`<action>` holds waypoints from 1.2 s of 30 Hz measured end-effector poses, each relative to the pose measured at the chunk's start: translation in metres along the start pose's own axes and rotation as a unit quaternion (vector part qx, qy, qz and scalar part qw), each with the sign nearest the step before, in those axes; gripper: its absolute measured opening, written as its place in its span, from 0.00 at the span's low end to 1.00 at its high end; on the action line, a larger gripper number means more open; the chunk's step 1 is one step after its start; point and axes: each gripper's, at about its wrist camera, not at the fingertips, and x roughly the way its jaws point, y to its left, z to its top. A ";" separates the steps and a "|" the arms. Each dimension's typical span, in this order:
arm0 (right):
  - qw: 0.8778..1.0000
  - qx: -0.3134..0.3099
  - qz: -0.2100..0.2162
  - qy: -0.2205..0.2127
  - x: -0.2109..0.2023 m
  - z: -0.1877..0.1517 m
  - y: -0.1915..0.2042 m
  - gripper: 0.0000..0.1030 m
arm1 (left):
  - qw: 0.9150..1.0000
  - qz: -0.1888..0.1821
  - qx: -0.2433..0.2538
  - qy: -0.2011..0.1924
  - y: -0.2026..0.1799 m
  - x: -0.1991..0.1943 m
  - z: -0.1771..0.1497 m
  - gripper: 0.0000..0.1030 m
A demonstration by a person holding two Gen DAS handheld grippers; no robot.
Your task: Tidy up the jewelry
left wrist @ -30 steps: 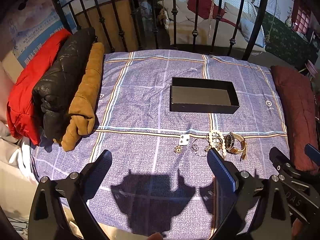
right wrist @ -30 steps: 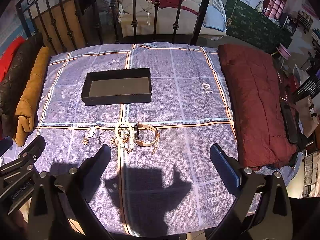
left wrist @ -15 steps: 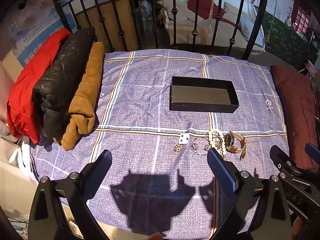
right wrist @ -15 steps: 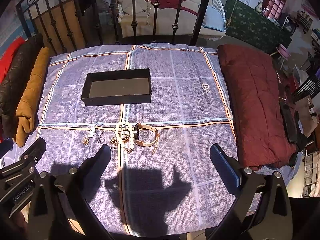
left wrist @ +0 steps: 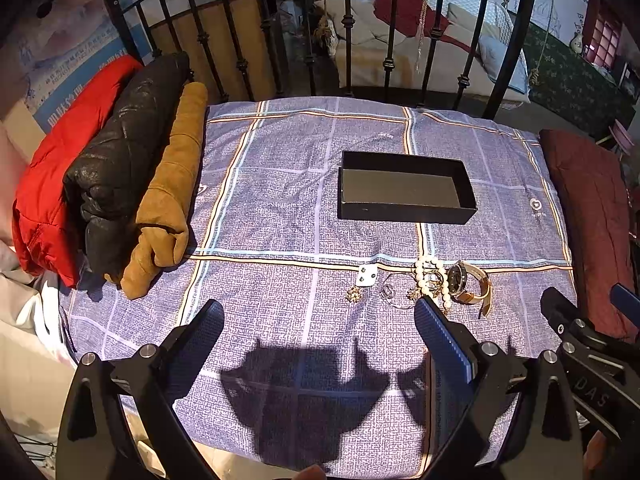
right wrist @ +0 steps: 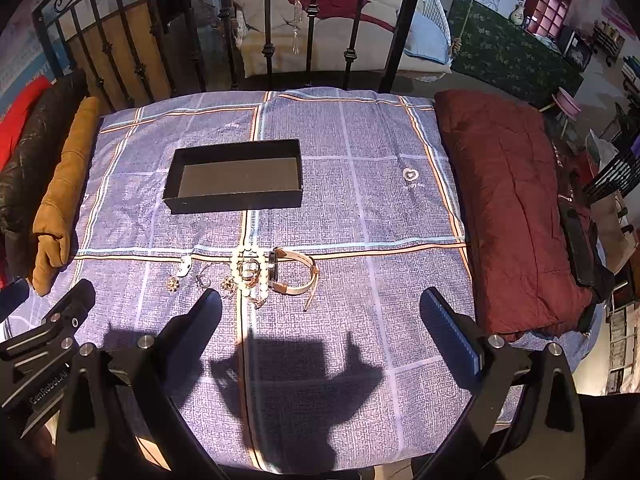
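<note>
1. Nothing on the bedspread point(left wrist: 280, 200) is shifting from a second ago; both grippers are still hovering in nearly the same place over its near edge.
2. Left gripper point(left wrist: 318, 312) is holding its jaws wide apart and gripping nothing; the right gripper point(right wrist: 320, 300) is doing likewise.
3. Jewelry is lying in a loose row just ahead of the fingertips: a pearl bracelet point(left wrist: 430, 276), a gold-strapped watch point(left wrist: 468, 284) touching its right side, a white earring card point(left wrist: 367, 275) and a small gold earring point(left wrist: 354, 295) to the left.
4. From the right wrist view, the bracelet point(right wrist: 248, 268) and watch point(right wrist: 292, 274) are sitting just beyond the left finger's tip.
5. Farther back, the open black box point(left wrist: 404, 188) is resting empty, well apart from the jewelry.
6. Folded jackets point(left wrist: 120, 168) are lying along the left edge, a maroon quilt point(right wrist: 516, 208) along the right.
</note>
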 end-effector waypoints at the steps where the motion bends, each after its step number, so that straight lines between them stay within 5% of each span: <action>1: 1.000 0.000 0.000 0.000 0.000 0.000 0.000 0.95 | 1.000 0.000 0.001 0.001 0.000 0.000 0.000 0.91; 36: 1.000 0.002 0.000 0.005 0.006 0.000 -0.003 0.95 | 1.000 -0.004 0.004 0.008 -0.003 0.009 0.000 0.91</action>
